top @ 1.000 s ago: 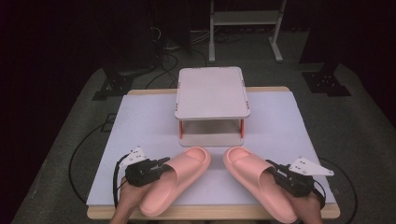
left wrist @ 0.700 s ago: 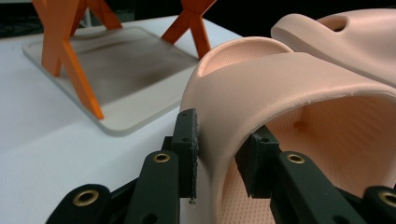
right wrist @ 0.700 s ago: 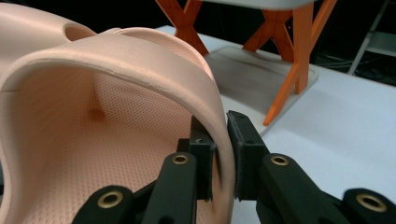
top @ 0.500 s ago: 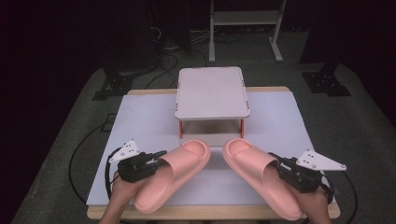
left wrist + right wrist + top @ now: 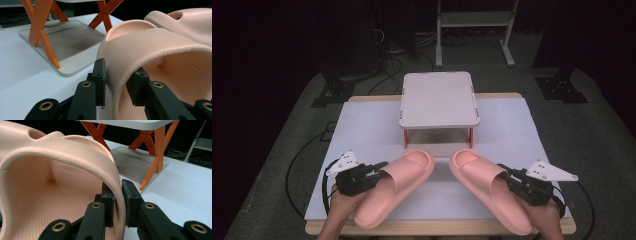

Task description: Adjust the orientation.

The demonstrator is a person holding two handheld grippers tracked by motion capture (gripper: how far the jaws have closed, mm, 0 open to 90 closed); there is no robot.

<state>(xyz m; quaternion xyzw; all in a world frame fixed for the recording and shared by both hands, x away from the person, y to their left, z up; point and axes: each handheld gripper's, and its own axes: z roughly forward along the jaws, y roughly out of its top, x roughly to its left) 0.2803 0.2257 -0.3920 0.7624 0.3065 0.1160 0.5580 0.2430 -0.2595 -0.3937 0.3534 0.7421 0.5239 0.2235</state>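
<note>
Two pink slide sandals hang just above the white table top, toes pointing at the rack. My left gripper [image 5: 379,169] is shut on the outer side of the left sandal's [image 5: 397,186] strap; in the left gripper view the pads [image 5: 100,75] pinch that strap's edge [image 5: 150,47]. My right gripper [image 5: 506,175] is shut on the outer side of the right sandal's [image 5: 487,187] strap, and the right gripper view shows the strap wall [image 5: 75,157] squeezed between both pads [image 5: 130,195].
A small two-level rack [image 5: 439,97] with a pale top shelf, orange X legs [image 5: 41,32] and a low base plate [image 5: 136,162] stands behind the sandals at mid table. The table's front edge [image 5: 437,227] lies right below the hands. Cables trail off both sides.
Both hands have lifted, raising the two sandals off the table; they now look larger and nearer the camera. Both grips hold unchanged.
</note>
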